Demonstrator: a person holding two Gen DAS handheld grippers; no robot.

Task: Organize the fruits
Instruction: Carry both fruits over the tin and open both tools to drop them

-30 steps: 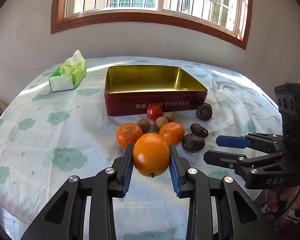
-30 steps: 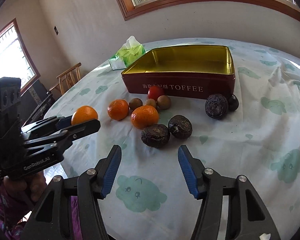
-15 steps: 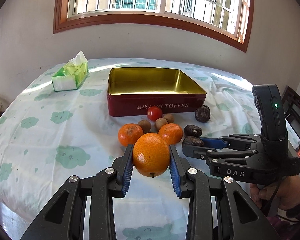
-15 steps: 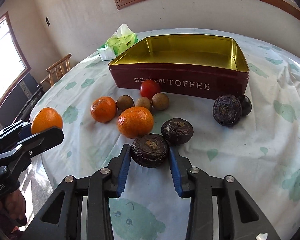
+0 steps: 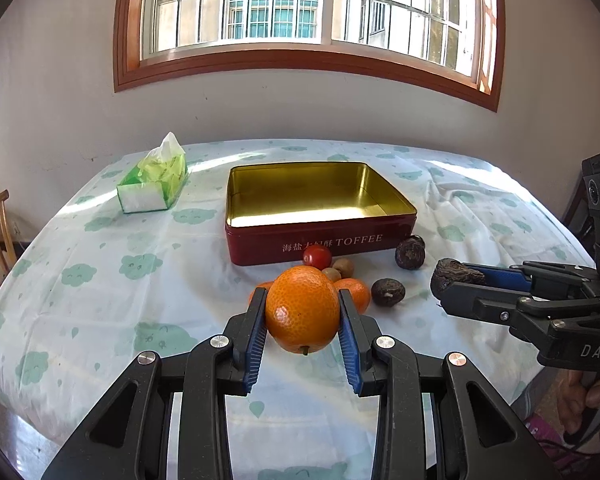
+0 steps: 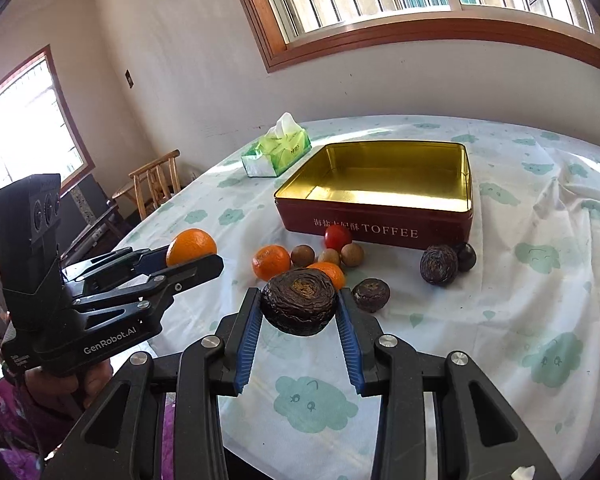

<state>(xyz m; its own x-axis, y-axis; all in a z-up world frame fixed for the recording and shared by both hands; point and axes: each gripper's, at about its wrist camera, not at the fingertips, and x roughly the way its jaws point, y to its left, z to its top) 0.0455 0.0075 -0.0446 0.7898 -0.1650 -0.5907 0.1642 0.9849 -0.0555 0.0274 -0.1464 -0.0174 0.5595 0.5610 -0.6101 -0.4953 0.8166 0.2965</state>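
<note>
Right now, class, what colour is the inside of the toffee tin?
Gold inside the toffee tin; the right wrist view shows it best.

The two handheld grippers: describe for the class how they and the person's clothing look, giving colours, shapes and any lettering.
Both are black plastic with angular cut-out finger frames, silver bolts and ribbed blue pads. The right gripper bears white letters "DAS"; the left gripper reads "GenRobot.AI" and carries a black camera block with round lenses. A purple patterned sleeve shows.

Tin reads "TOFFEE"; right hand-held gripper "DAS".
</note>
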